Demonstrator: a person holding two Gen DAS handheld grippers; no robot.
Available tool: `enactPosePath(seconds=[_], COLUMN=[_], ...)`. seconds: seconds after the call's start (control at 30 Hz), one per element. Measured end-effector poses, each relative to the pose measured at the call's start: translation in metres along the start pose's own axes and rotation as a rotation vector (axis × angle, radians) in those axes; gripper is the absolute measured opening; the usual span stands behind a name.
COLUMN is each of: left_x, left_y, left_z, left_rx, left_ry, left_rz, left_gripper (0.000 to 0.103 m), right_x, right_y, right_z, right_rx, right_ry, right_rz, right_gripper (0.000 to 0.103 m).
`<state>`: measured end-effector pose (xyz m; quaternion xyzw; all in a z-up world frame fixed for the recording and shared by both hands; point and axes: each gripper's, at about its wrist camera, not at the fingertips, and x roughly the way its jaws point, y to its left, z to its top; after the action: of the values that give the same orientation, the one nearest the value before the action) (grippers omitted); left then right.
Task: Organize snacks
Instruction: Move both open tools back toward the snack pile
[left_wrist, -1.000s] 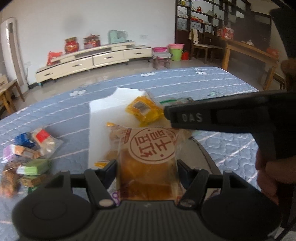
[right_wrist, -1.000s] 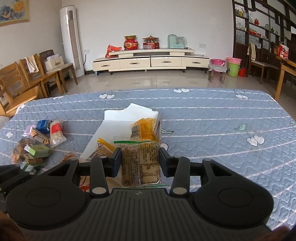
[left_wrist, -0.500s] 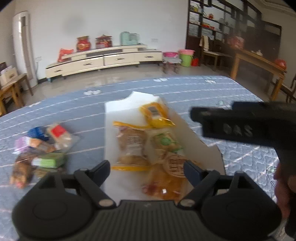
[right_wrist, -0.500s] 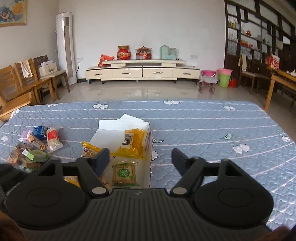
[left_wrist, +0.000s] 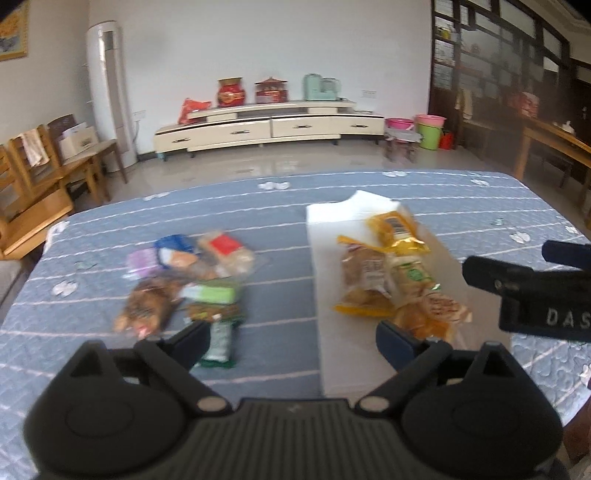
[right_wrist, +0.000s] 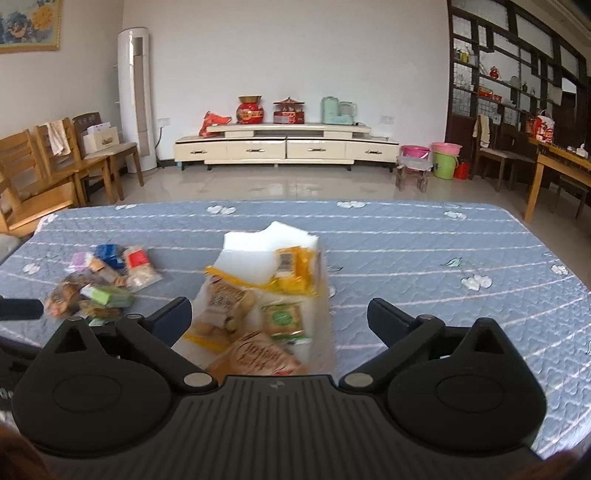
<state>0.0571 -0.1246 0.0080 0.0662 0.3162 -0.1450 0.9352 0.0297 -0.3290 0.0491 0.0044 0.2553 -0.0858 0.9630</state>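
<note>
the task looks partly done. four snacks already lie in the shallow white cardboard tray (right_wrist: 258, 251) on the blue quilted tabletop (right_wrist: 424, 258): a yellow foil packet (right_wrist: 293, 275) at the far end, a long clear-and-yellow bread bag (right_wrist: 221, 310) on its left side, a small green-labelled biscuit pack (right_wrist: 284, 319) on its right, and an orange pastry bag with a round brown label (right_wrist: 258, 356) nearest the camera, overlapping the bread bag's near end. from the left wrist view the same four sit bunched in the right half of the tray (left_wrist: 317, 266), whose left half is bare.

what is left is the loose pile of mixed small packets (left_wrist: 188, 280) on the cloth, well apart from the tray on its left: blue, purple, red-labelled, green and brown wrappers heaped together, with a green-and-white bar (left_wrist: 219, 341) nearest the left tongs. none of these has been sorted yet.

the left tongs (left_wrist: 291, 341) are opening and nothing sits between them; they hang over the gap between pile and tray. the right tongs (right_wrist: 279, 317) are also opening, above the tray's near end, with the snacks below them but not pinched. judging by this, both have let go and the pile is the likely next target.
</note>
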Motion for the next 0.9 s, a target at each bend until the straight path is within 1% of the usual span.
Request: enactPosePath(seconds=[0.33,0.47,0.9], left_x=[-0.015,-0.019,-0.024], left_y=[0.037,0.048,0.086], left_z=[-0.008,-0.013,-0.026], left_rx=[-0.044,-0.051,-0.080], left_ry=[-0.014,-0.021,-0.016], left_rz=[0.051,0.067,0.096], left_gripper=[0.096,0.096,0.096], right_x=[-0.007,-0.008,0.005], right_y=[0.023,0.031,0.062], right_z=[-0.002,-0.002,-0.009], right_rx=[-0.028,-0.041,-0.073], right_ry=[0.016,0.020,0.051], right_rz=[0.069,0.080,0.135], right_gripper=[0.103,0.103,0.103])
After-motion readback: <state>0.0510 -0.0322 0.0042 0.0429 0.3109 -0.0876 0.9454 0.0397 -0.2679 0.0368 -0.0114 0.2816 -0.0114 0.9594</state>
